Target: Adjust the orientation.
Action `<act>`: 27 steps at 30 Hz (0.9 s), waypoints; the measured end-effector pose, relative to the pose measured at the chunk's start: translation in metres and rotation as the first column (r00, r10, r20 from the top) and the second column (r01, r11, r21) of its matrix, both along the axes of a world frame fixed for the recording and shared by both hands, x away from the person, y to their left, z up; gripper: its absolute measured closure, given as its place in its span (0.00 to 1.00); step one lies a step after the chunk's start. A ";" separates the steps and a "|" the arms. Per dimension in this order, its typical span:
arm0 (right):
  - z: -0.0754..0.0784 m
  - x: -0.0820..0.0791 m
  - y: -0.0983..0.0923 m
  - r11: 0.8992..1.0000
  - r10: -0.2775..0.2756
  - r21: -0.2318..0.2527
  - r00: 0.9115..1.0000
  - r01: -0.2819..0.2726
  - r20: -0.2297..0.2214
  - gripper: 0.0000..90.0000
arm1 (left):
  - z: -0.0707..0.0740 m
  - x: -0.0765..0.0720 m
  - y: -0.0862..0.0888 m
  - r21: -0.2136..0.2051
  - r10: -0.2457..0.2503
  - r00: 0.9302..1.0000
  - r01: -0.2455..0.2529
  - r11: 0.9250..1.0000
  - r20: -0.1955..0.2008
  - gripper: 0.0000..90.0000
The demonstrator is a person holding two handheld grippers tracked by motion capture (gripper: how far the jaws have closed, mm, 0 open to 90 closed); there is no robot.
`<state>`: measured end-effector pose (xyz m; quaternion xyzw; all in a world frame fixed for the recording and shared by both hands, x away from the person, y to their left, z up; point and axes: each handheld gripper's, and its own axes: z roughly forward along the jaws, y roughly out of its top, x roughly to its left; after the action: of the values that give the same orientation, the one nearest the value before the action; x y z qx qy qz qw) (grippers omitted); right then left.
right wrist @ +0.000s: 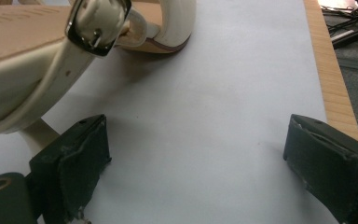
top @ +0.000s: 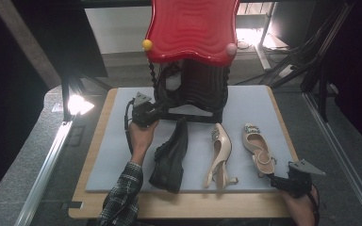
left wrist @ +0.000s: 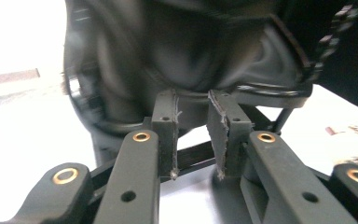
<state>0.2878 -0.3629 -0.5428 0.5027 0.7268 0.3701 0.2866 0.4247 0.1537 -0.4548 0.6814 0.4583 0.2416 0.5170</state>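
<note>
High view: we are seeing the left gripper [top: 156, 112] at the foot of the black stand [top: 202, 89] under the red tray [top: 191, 28], jaws parted a little, gripping nothing. Right gripper [top: 277, 181] is resting released beside the cream heel [top: 259, 149]; black shoe [top: 170, 157] is lying on the grey mat [top: 245, 106].

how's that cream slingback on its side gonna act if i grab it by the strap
The cream slingback likely dangles and swings: its thin heel strap looks floppy. It seems light, being open-sided. The glossy upper may slip between pads, and the narrow heel suggests it topples again if set upright.
</note>
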 end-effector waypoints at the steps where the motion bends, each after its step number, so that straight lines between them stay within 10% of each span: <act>1: 0.000 0.000 0.000 1.000 0.000 0.000 1.000 0.000 0.000 0.07 | -0.001 0.001 0.003 0.003 0.013 1.000 -0.013 1.000 -0.004 0.81; 15: 0.000 0.000 0.000 1.000 0.000 0.001 1.000 0.000 0.000 0.07 | -0.037 0.031 0.019 0.052 0.106 0.993 -0.104 0.993 -0.048 0.69; 27: 0.000 0.000 0.000 1.000 0.000 0.001 1.000 0.000 0.000 0.07 | -0.016 0.054 0.018 0.053 0.093 0.996 -0.093 0.994 0.008 0.74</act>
<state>0.2878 -0.3629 -0.5428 0.5029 0.7266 0.3703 0.2865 0.4791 0.1714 -0.4704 0.6721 0.4815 0.2795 0.4882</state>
